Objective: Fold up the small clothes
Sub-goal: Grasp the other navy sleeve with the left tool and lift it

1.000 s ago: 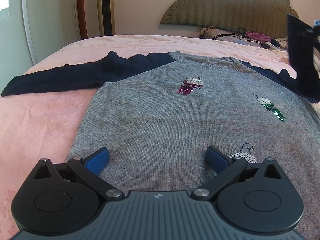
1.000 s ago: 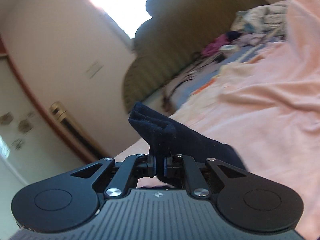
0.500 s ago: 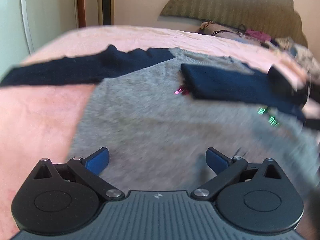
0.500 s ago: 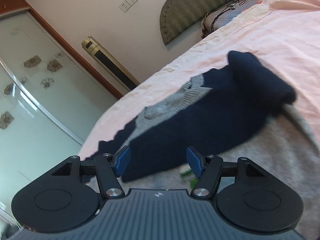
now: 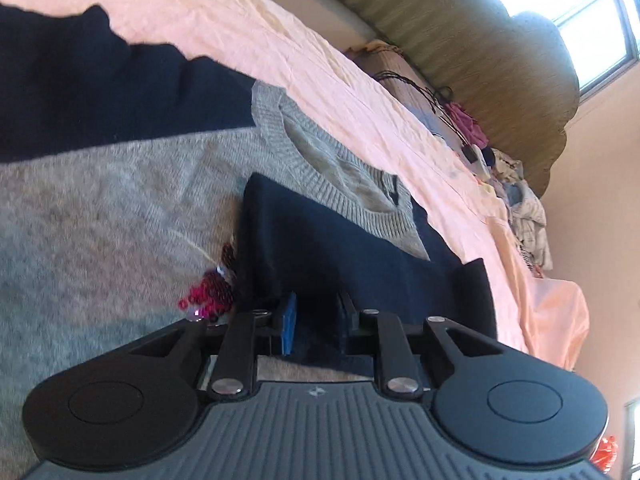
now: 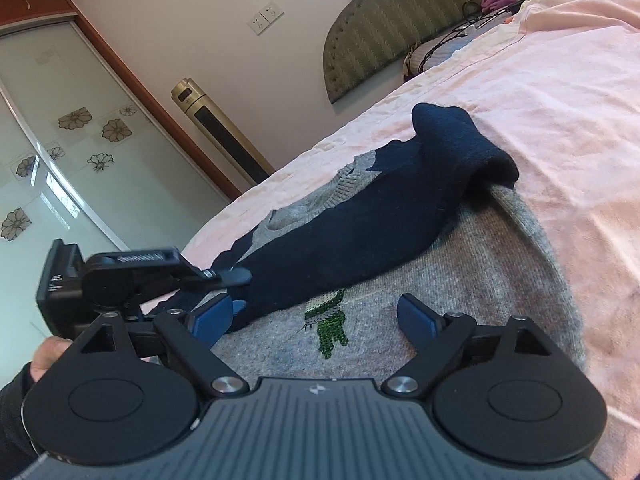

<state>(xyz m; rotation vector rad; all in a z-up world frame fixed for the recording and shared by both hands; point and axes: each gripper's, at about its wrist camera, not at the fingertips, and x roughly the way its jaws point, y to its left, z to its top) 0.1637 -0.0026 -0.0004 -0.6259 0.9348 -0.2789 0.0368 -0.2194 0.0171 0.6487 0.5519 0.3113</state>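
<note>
A grey sweater (image 5: 100, 208) with navy sleeves lies flat on the pink bed; it also shows in the right wrist view (image 6: 480, 280). One navy sleeve (image 5: 360, 248) is folded across the chest, also visible in the right wrist view (image 6: 380, 216). My left gripper (image 5: 316, 316) is tilted and shut on that sleeve's cuff end; it shows from the side in the right wrist view (image 6: 236, 280). My right gripper (image 6: 316, 316) is open and empty, hovering over the green sequin patch (image 6: 328, 320). The other sleeve (image 5: 80, 88) lies stretched out sideways.
The pink bedspread (image 6: 560, 100) surrounds the sweater. A padded headboard (image 5: 460, 40) with pillows, cables and loose clothes (image 5: 524, 216) lies at the bed's far end. A gold tower fan (image 6: 216, 128) and a glass wardrobe door (image 6: 60, 152) stand beside the bed.
The right gripper let go of the sleeve after laying it across the chest and now stays open. The left gripper moved forward, tilted, and closed on the sleeve's cuff end.
</note>
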